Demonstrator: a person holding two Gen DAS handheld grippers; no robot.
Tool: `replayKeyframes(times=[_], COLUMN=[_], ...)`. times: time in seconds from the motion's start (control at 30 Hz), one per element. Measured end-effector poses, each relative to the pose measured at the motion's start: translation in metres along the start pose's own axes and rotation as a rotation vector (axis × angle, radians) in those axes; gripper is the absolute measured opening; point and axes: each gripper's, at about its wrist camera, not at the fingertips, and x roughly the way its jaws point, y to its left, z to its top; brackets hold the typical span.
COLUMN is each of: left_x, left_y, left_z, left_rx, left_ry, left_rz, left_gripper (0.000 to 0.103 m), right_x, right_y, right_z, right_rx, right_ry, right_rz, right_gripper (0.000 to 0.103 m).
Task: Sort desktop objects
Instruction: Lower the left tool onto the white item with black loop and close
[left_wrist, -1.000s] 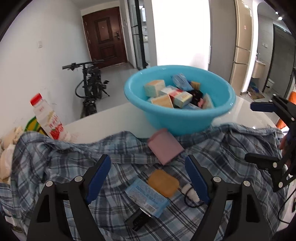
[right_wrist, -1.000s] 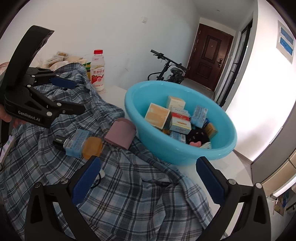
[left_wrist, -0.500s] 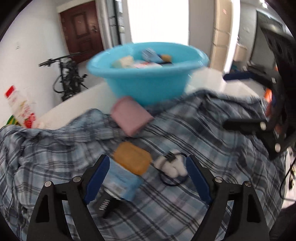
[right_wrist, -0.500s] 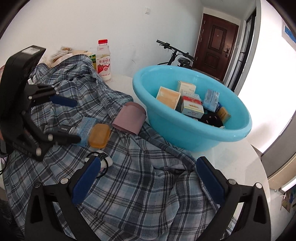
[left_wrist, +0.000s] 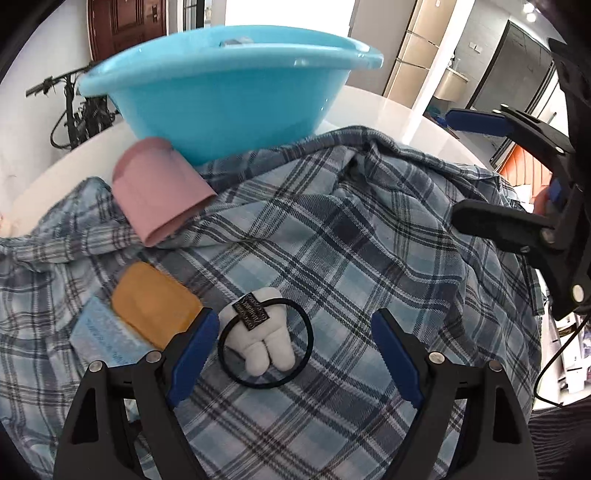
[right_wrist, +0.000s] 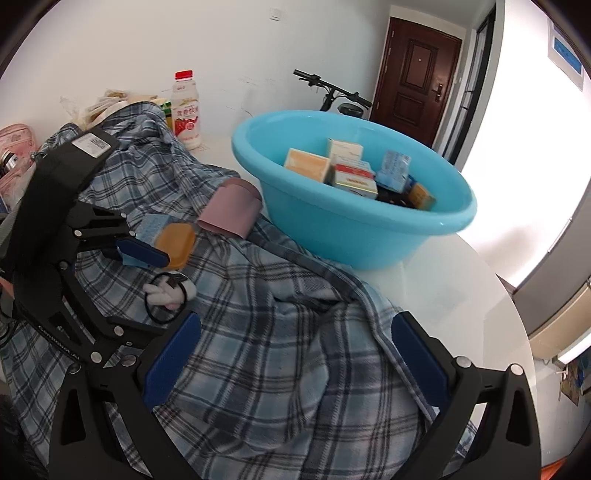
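Blue left gripper (left_wrist: 291, 354): jaws wide, around nothing held
Hair tie (left_wrist: 264, 349): between its fingers, on plaid shirt (left_wrist: 351, 240)
Right gripper (right_wrist: 295, 358): wide, empty
Basin (left_wrist: 221, 92): at 12 o'clock

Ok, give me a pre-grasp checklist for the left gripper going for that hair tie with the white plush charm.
1. Left gripper open: ok.
2. Hair tie between its fingers: ok, though nearer one finger.
3. Fingers clear of the orange soap: not ok, one finger overlaps its edge in the left wrist view.
4. Pads touching the plaid shirt: cannot tell.
5. Right gripper open and empty, away from the target: ok.
6. Blue basin has room: ok.
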Motion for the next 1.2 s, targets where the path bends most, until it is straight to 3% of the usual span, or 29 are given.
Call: replayKeyframes(times=[0.63, 0.7, 0.87, 1.2], left_x=[0.016, 0.016, 0.013, -0.013], left_y=[0.013, 0.014, 0.017, 0.016], left_z=[0.004, 0.005, 0.008, 0.012], left_rx=[-0.027, -0.031, -0.003, 0.037], left_ry=[0.045, 0.044, 0.056, 0.022], left_rz=[0.021, 0.022, 0.047, 0.092], left_gripper=[0.086, 0.081, 0.047, 0.04], right_x=[0.006, 0.006, 0.007, 0.01], right_y=[0.003, 0.003, 0.0, 0.007], right_z=[-0.004, -0.005, -0.007, -0.004], right_rx=[-0.011, -0.013, -0.005, -0.023], right_ry=[0.006, 0.008, 0.013, 0.016], right_rz=[0.017, 0.013, 0.008, 0.02], right_gripper=[0.103, 0.103, 0.103, 0.103])
